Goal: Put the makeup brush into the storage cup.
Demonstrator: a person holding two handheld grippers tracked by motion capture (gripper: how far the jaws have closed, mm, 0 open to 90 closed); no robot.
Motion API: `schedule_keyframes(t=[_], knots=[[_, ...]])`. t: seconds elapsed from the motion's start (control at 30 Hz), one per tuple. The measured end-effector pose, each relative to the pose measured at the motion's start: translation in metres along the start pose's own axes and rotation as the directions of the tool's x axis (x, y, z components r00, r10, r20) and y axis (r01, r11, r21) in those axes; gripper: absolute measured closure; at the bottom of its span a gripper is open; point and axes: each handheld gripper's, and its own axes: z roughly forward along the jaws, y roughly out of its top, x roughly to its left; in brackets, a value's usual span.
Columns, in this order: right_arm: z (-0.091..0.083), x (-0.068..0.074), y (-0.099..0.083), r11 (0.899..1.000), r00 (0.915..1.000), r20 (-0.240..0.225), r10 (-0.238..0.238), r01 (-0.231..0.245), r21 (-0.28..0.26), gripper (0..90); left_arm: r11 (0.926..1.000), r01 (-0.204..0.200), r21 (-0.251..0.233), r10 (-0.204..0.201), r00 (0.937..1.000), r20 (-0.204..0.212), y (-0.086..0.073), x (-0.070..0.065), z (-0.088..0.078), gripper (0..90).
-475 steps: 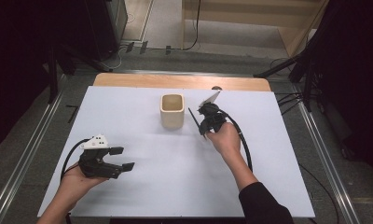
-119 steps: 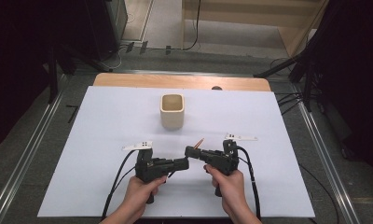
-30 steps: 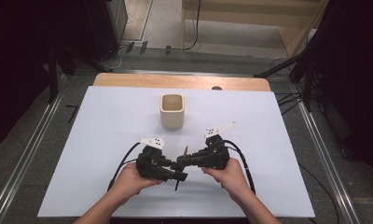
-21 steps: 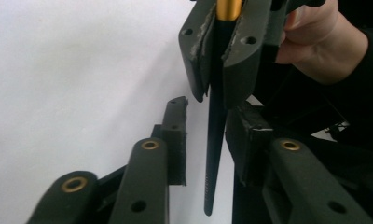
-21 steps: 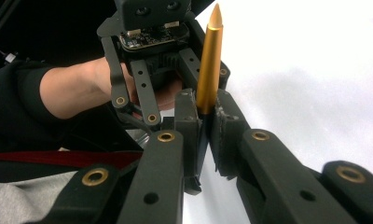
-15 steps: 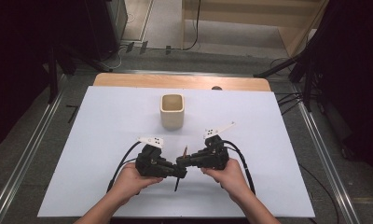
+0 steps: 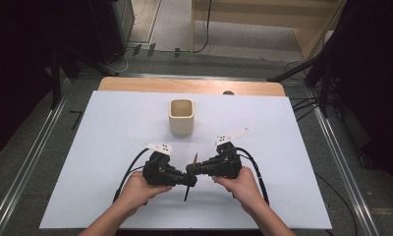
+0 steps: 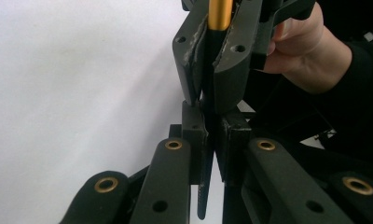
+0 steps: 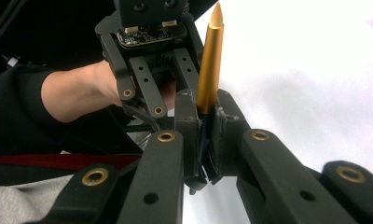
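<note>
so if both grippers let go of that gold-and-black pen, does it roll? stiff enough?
Likely stiff: the pen stays straight with the left gripper and right gripper both clamped on it. Its round, smooth gold barrel would probably roll on the flat white table. It looks slim and glossy, so probably light and a bit slippery between the pads.

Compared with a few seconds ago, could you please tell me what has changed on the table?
The right tongs, which carried the pen from beside the cup, met the left tongs over the near middle of the table. The left tongs have just been closing and now clamp the pen too. The cup stayed put.
</note>
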Motion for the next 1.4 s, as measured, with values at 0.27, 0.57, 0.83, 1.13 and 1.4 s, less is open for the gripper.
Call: schedule_keyframes(t=[0.27, 0.57, 0.83, 1.13, 1.4], knots=[[0.0, 0.0, 0.0, 1.0, 1.0, -0.005, 0.005, -0.005, -0.012, 72.9, 1.0, -0.003, 0.002, 0.003, 1.0, -0.004, 0.0, -0.001, 0.0, 84.5], [-0.001, 0.005, 0.0, 0.991, 0.9932, 0.065, -0.096, 0.102, -0.089, 30.5, 1.0, -0.006, 0.004, 0.006, 1.0, -0.008, 0.001, -0.001, -0.001, 84.5], [-0.005, 0.005, 0.0, 0.989, 0.9909, 0.095, -0.096, 0.106, -0.105, 24.6, 1.0, -0.001, 0.006, 0.001, 1.0, -0.009, 0.001, 0.0, -0.002, 84.6], [-0.011, 0.006, -0.002, 0.988, 0.9855, 0.123, -0.117, 0.128, -0.09, 24.6, 1.0, 0.001, 0.006, 0.0, 0.9999, -0.013, 0.001, 0.0, -0.004, 84.6], [-0.021, 0.006, -0.007, 0.983, 0.9779, 0.158, -0.138, 0.154, -0.098, 24.7, 1.0, -0.004, 0.006, 0.004, 0.9997, -0.025, 0.001, 0.0, -0.005, 84.5]])
